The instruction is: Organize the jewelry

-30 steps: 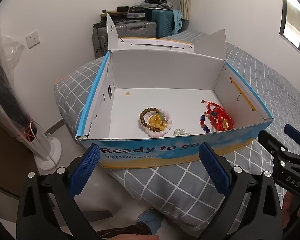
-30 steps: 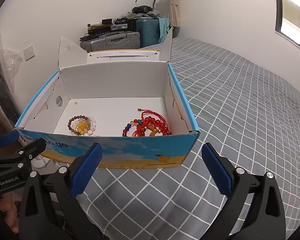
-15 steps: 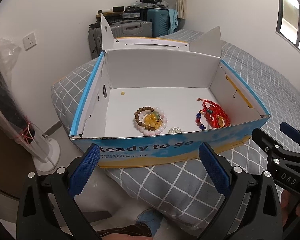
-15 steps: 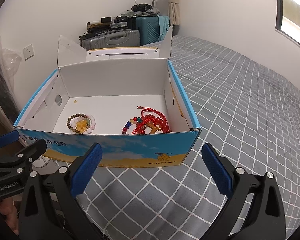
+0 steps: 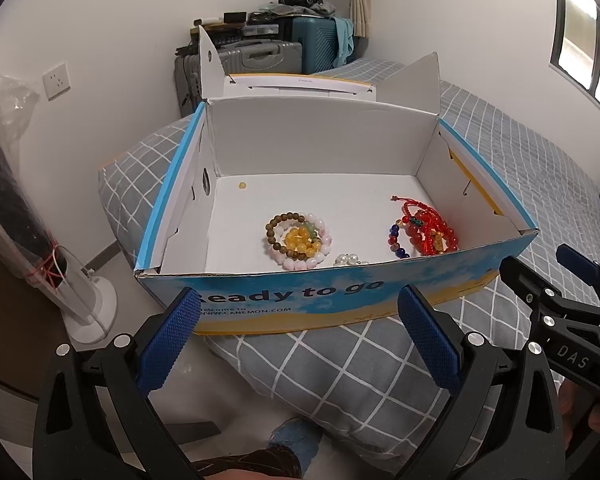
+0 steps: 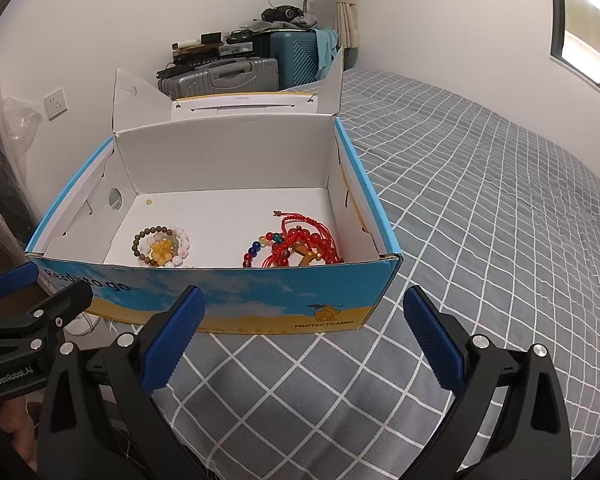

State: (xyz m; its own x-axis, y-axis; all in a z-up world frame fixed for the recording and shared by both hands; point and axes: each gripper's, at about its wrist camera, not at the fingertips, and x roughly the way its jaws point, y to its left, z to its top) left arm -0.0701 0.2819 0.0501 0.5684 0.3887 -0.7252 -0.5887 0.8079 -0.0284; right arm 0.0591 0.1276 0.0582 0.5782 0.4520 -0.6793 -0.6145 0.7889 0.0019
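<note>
An open blue cardboard box (image 5: 300, 292) (image 6: 260, 296) sits on a grey checked bed. On its white floor lie nested bead bracelets, brown, pink and yellow (image 5: 298, 240) (image 6: 161, 247). A heap of red bead bracelets with red cord (image 5: 426, 232) (image 6: 296, 244) lies to their right. Small clear beads (image 5: 350, 259) peek over the box's near wall. A single tiny bead (image 5: 242, 185) rests at the back left. My left gripper (image 5: 300, 336) is open in front of the box, holding nothing. My right gripper (image 6: 304, 332) is open too, near the box's right front corner.
The box lid (image 6: 244, 108) stands folded back behind the box. Suitcases (image 6: 228, 76) with clutter are stacked against the far wall. A covered fan base (image 5: 86, 312) stands on the floor at left. The bed (image 6: 500, 220) stretches away to the right.
Both grippers have drifted slightly so the box sits a little lower and more centred in view. The jewelry has not moved, and both grippers stay open.
</note>
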